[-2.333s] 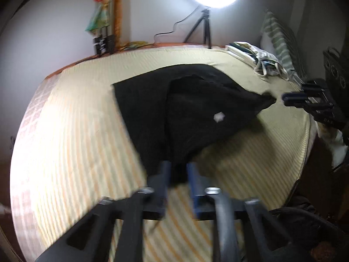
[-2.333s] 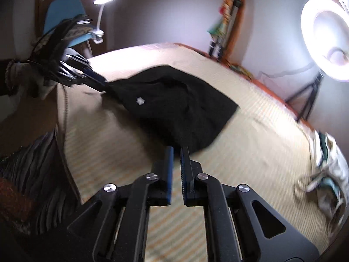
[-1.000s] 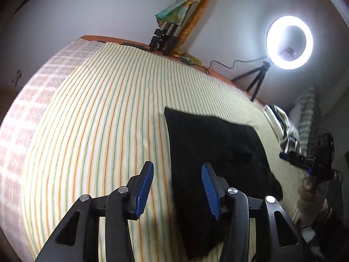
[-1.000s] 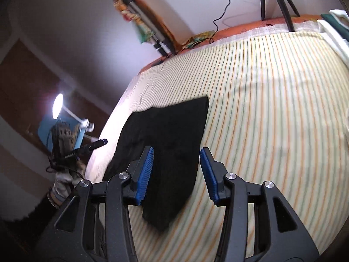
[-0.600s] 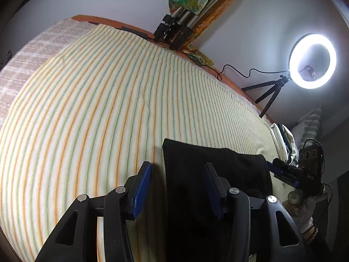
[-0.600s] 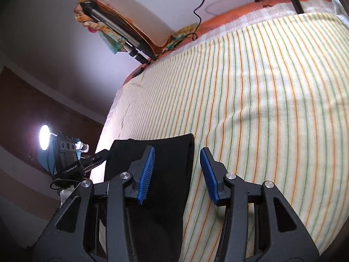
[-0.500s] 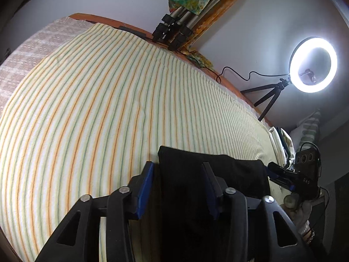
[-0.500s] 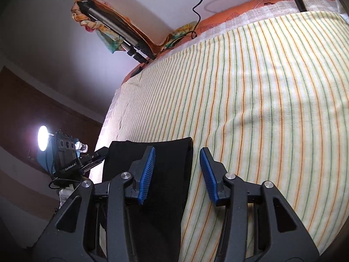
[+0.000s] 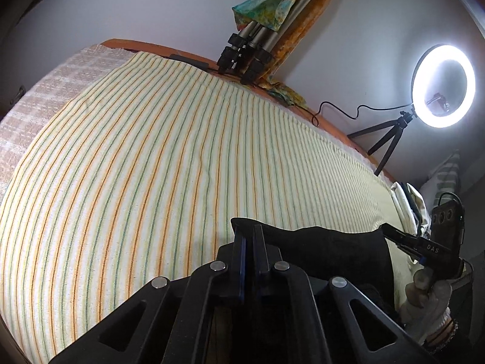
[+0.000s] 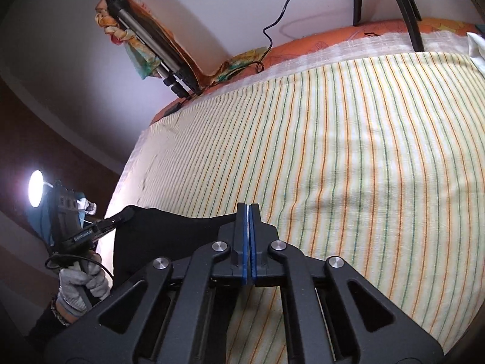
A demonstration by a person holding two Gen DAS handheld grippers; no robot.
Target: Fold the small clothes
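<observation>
Left wrist: black garment (image 9: 327, 251) partly hidden

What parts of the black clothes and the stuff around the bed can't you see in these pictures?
- Left wrist view: the near part of the black garment is hidden behind the left gripper.
- Right wrist view: the right gripper hides the garment's near part.
- Right wrist view: the tripod legs are cut off by the top edge.
- Left wrist view: the pale clothes pile is too small to identify.
</observation>
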